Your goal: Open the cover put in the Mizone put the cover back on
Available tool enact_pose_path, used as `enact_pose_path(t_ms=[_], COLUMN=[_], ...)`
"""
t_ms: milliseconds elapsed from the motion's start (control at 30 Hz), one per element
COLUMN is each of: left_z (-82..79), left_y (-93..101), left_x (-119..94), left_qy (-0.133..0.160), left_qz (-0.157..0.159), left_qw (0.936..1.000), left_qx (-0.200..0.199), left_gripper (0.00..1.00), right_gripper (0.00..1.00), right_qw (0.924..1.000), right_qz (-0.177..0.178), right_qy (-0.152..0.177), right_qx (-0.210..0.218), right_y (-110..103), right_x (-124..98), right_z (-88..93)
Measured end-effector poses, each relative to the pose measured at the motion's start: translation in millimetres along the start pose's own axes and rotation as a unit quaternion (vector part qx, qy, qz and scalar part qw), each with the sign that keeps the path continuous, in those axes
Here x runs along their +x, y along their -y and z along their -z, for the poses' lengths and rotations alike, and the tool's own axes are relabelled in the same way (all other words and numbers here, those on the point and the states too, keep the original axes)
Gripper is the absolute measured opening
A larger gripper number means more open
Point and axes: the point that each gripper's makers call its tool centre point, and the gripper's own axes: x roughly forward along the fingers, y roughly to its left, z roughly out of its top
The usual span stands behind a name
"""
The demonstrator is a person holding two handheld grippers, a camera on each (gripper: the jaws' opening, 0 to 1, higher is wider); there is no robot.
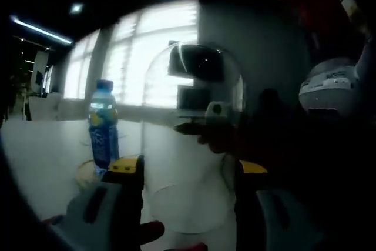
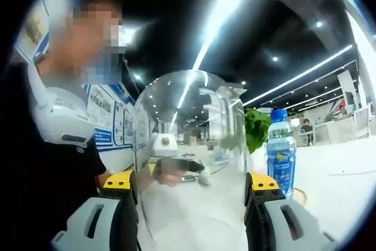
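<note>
- In the left gripper view, we see the left gripper [image 1: 189, 171] with its yellow-tipped jaws clamped on the clear dome cover [image 1: 191, 139], one jaw on either side of its wall.
- In the right gripper view, the right gripper [image 2: 191, 185] grips the same cover [image 2: 189, 157] the same way, from the opposite side.
- The Mizone bottle [image 1: 103, 124] stands upright on the white tabletop [image 1: 41, 157], just beside the cover; whether they touch, we cannot tell.
- Behind the cover, a person in a black shirt [image 2: 50, 174].
</note>
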Motion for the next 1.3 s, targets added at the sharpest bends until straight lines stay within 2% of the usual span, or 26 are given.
enact_pose_path(t_ms=[100, 167, 267, 600, 667, 700, 800, 867, 933, 1000, 1033, 1100, 1133, 1200, 1233, 1267, 1300], left_z=[-1.5, -4.7, -2.5, 0.3, 6.7, 12.8, 19.2, 15.6, 15.5, 5.0, -1.1, 1.9, 0.1, 0.6, 5.1, 3.4, 2.4], left_y=[-1.1, -0.3, 1.5, 1.2, 0.4, -0.3, -0.2, 1.4, 3.1, 1.0, 4.9, 1.7, -4.2, -0.8, -2.3, -2.1, 2.0], left_x=[-1, -1, 1, 10, 14, 17, 21, 22, 24, 24, 24, 22, 21, 21, 21, 20, 21], left_qy=[-0.001, 0.005, -0.008, -0.037, -0.053, -0.068, -0.081, -0.066, -0.059, -0.018, 0.002, -0.007, -0.007, -0.006, -0.016, -0.013, -0.006], left_qz=[-0.005, -0.013, -0.023, -0.043, -0.049, -0.049, -0.046, -0.043, -0.040, -0.039, -0.025, -0.034, -0.050, -0.043, -0.054, -0.050, -0.052], left_qw=[0.9999, 0.9999, 0.9996, 0.9983, 0.9972, 0.9958, 0.9954, 0.9969, 0.9969, 0.9969, 0.9981, 0.9983, 0.9986, 0.9989, 0.9984, 0.9982, 0.9984], left_qx=[-0.012, -0.006, -0.017, 0.006, 0.018, 0.038, 0.023, -0.004, -0.035, -0.066, -0.056, -0.046, -0.018, -0.019, -0.006, 0.031, 0.021], left_gripper=[0.55, 0.55, 0.54, 0.63, 0.66, 0.67, 0.72, 0.75, 0.84, 0.84, 0.84, 0.79, 0.74, 0.70, 0.70, 0.69, 0.69], right_gripper=[0.69, 0.69, 0.71, 0.77, 0.77, 0.77, 0.77, 0.77, 0.77, 0.77, 0.77, 0.77, 0.77, 0.77, 0.77, 0.77, 0.77], right_qw=[1.0000, 0.9999, 0.9999, 0.9991, 0.9987, 0.9986, 0.9986, 0.9988, 0.9989, 0.9989, 0.9989, 0.9989, 0.9989, 0.9990, 0.9991, 0.9991, 0.9991], right_qz=[0.001, 0.003, 0.009, 0.017, 0.020, 0.021, 0.021, 0.022, 0.022, 0.022, 0.022, 0.022, 0.022, 0.021, 0.021, 0.021, 0.022], right_qy=[-0.008, -0.012, -0.012, -0.039, -0.047, -0.049, -0.046, -0.042, -0.039, -0.039, -0.040, -0.040, -0.040, -0.038, -0.037, -0.036, -0.035], right_qx=[-0.004, -0.004, 0.004, 0.010, 0.009, 0.009, 0.009, 0.009, 0.009, 0.009, 0.009, 0.009, 0.008, 0.008, 0.008, 0.008, 0.007], right_y=[-3, -4, -5, -3, -3, -2, -2, -2, -1, -1, -1, -1, 0, 0, 0, 0, 0], right_x=[2, 3, 7, 17, 17, 16, 15, 15, 14, 14, 14, 13, 13, 12, 12, 12, 12], right_z=[0.0, -0.7, -1.9, -2.1, -1.9, -1.3, -1.1, -1.2, -1.5, -1.5, -1.6, -1.6, -1.6, -1.6, -1.7, -1.7, -1.9])
